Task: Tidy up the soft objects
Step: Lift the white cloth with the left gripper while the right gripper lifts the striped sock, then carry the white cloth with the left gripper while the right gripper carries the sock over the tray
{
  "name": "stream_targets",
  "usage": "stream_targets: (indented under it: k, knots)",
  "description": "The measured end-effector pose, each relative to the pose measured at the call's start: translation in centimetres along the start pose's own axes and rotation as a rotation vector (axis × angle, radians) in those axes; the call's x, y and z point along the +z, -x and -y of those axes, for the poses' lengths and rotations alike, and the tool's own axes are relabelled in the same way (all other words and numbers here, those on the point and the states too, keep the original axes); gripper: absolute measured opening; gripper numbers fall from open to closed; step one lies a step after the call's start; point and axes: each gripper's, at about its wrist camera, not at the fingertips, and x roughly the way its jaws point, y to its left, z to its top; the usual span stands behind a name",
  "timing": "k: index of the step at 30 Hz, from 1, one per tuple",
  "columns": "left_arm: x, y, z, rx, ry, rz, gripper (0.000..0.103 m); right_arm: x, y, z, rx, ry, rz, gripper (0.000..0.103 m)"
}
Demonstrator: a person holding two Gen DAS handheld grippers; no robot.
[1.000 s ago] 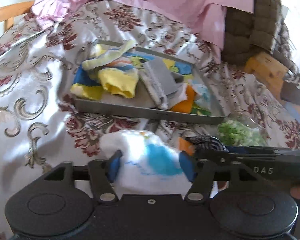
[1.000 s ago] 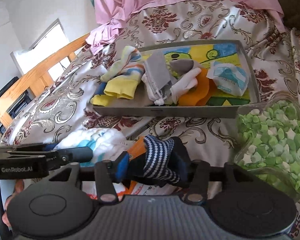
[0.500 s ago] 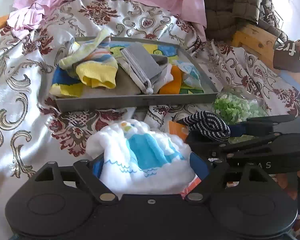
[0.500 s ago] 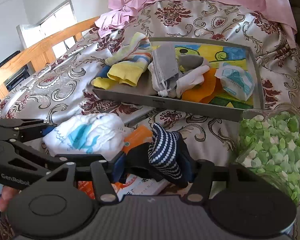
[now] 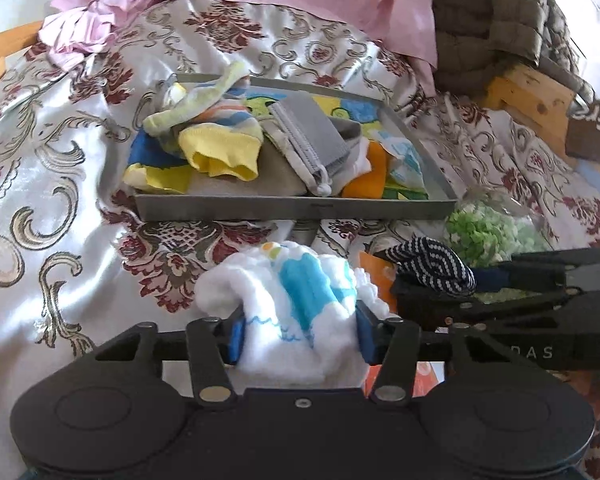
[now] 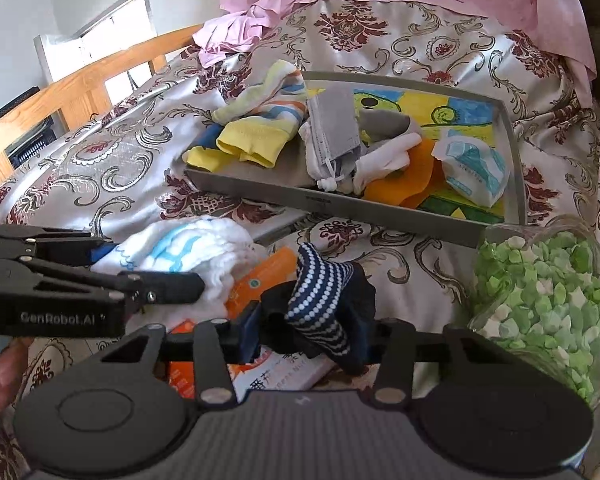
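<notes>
Left wrist view: the left tool (image 5: 298, 330) is clamped on a bunched white cloth with a blue print (image 5: 296, 308), held low over the patterned bedspread (image 5: 52, 168). Just beyond it, farther away, sits a grey tray (image 5: 292, 208) heaped with a yellow sock (image 5: 220, 152), a grey pouch (image 5: 312, 136) and other small fabric pieces. To the right, the right tool (image 5: 472, 280) comes in from the side with a navy striped sock (image 5: 432, 264) in its jaws. The cloth bulges well past both pads, so a loose fold could likely drag on the bedspread or catch the tray's near wall and pull free. The two tools are near each other and might collide if both head for the tray together.

Right wrist view: the right tool (image 6: 310, 338) is closed on the navy striped sock (image 6: 320, 300), which droops over an orange packet (image 6: 260, 276) lying on the bed. The left tool (image 6: 188, 282) holds the white cloth (image 6: 180, 248) just to the left. An open bag of green and white pieces (image 6: 540, 300) lies close on the right, beside the tray's (image 6: 340, 204) near corner; a wide swing could probably knock it and spill it. The tray's left half is already piled high, so anything dropped there may slide off.
</notes>
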Motion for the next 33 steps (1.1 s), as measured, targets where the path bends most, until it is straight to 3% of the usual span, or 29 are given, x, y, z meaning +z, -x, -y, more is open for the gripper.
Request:
stream_targets:
  k: [4, 8, 11, 23, 29, 33]
  knots:
    - [0.0, 0.1, -0.4, -0.010, 0.036, 0.013, 0.046, 0.0, 0.1, 0.1, -0.008, -0.003, 0.005, 0.039]
    - [0.2, 0.2, -1.1, -0.023, 0.092, 0.035, 0.033, -0.1, 0.1, 0.1, -0.025, -0.003, 0.021, 0.018]
    - [0.3, 0.4, -1.5, -0.026, 0.120, 0.053, 0.025, -0.1, 0.1, 0.2, -0.034, -0.007, 0.037, 0.013]
    - [1.5, 1.9, -1.8, -0.031, 0.180, 0.204, 0.021, 0.7, 1.0, 0.6, -0.046, -0.014, 0.159, 0.010]
    - [5.6, 1.9, -1.1, -0.059, 0.138, 0.295, 0.021, 4.0, 0.8, 2.1, -0.064, -0.045, 0.268, 0.010]
    - [9.8, -0.1, -1.0, -0.064, 0.132, 0.337, 0.021, 7.1, -0.3, 4.5, -0.087, -0.100, 0.314, 0.010]
